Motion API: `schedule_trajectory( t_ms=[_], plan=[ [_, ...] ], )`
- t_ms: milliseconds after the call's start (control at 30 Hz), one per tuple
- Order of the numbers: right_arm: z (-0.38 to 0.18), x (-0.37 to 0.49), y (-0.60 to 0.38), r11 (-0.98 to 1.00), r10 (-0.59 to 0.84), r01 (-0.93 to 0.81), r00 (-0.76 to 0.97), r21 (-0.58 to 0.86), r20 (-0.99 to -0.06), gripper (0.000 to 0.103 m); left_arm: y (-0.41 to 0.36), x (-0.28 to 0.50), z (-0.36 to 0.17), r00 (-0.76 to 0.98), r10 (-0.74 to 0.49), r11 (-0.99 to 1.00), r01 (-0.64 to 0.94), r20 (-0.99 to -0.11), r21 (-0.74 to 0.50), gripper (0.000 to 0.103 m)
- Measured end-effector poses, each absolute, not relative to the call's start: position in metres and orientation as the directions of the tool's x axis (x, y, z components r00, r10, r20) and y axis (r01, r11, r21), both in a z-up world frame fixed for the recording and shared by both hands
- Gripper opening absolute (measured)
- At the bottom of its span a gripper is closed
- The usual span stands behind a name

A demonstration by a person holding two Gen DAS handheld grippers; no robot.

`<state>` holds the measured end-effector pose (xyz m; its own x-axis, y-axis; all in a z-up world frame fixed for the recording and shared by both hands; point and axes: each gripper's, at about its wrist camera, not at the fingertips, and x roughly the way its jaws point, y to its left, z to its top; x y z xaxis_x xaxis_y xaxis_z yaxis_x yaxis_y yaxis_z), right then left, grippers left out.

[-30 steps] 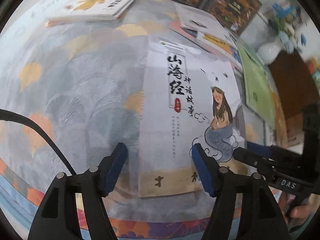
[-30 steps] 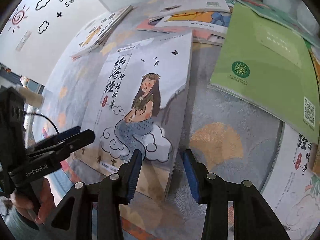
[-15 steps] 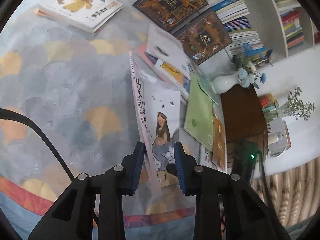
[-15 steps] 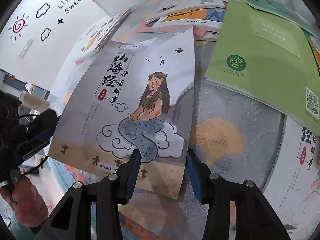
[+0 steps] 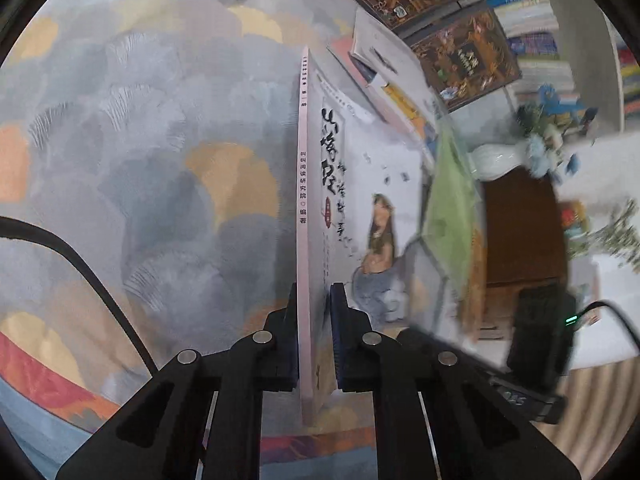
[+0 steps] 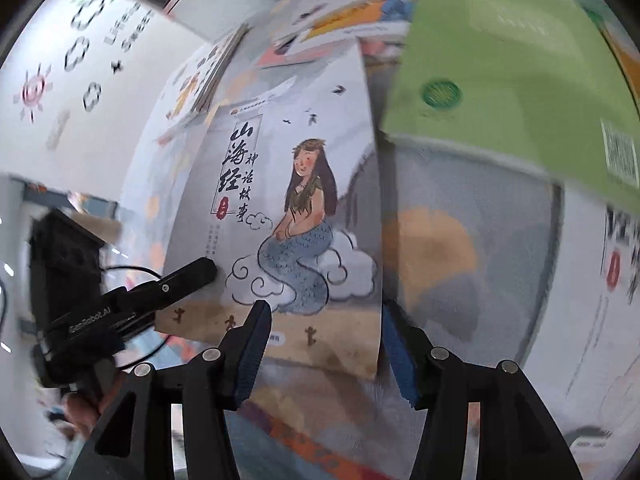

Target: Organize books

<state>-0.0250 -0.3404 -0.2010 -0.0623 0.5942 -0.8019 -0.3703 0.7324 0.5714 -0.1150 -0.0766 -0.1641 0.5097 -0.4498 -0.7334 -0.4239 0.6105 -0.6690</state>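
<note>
In the left wrist view the mermaid book (image 5: 360, 216) is seen edge-on, its cover title smeared and the lower spine hidden between the left gripper (image 5: 314, 336) pads; at three o'clock the white vase (image 5: 496, 158) and its flowers blur out; at one o'clock the shelf books are too smeared to read. In the right wrist view the green book (image 6: 512, 80) runs off at two o'clock, its print blurred; at eight o'clock a hand (image 6: 80, 408) is half hidden by the gripper body.
</note>
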Motion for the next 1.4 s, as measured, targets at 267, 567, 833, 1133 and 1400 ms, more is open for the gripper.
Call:
schedule_trajectory(
  t_ms=[267,567,833,1133,1400],
  plan=[
    [-0.233,-0.025,-0.384,0.566,0.804,-0.066,-0.179,0.822,-0.568,0.055,-0.063,-0.097,-0.145,0.548,-0.603,0.410,-0.411,-0.580,-0.815,0.009],
    [-0.259,-0.023,-0.368,0.354,0.925,0.102,-0.181,0.930,-0.333,0.054,-0.051,-0.094,-0.144,0.564,-0.631,0.306,-0.450,-0.533,-0.839,0.009],
    [-0.223,-0.026,-0.362,0.493,0.859,-0.106,-0.103,0.864,-0.502,0.025,-0.041,-0.096,-0.141,0.508,-0.560,0.460,-0.465,-0.654,-0.756,0.009],
    [-0.152,-0.069,-0.316,0.657,0.637,-0.568,0.065,0.496,-0.768,0.023,-0.061,-0.091,-0.112,0.447,-0.429,0.758,-0.295,-0.785,-0.582,0.009],
    [-0.116,-0.099,-0.300,0.646,0.626,-0.633,0.121,0.425,-0.771,0.023,-0.048,-0.107,-0.092,0.458,-0.453,0.803,-0.165,-0.765,-0.573,0.010]
  ],
)
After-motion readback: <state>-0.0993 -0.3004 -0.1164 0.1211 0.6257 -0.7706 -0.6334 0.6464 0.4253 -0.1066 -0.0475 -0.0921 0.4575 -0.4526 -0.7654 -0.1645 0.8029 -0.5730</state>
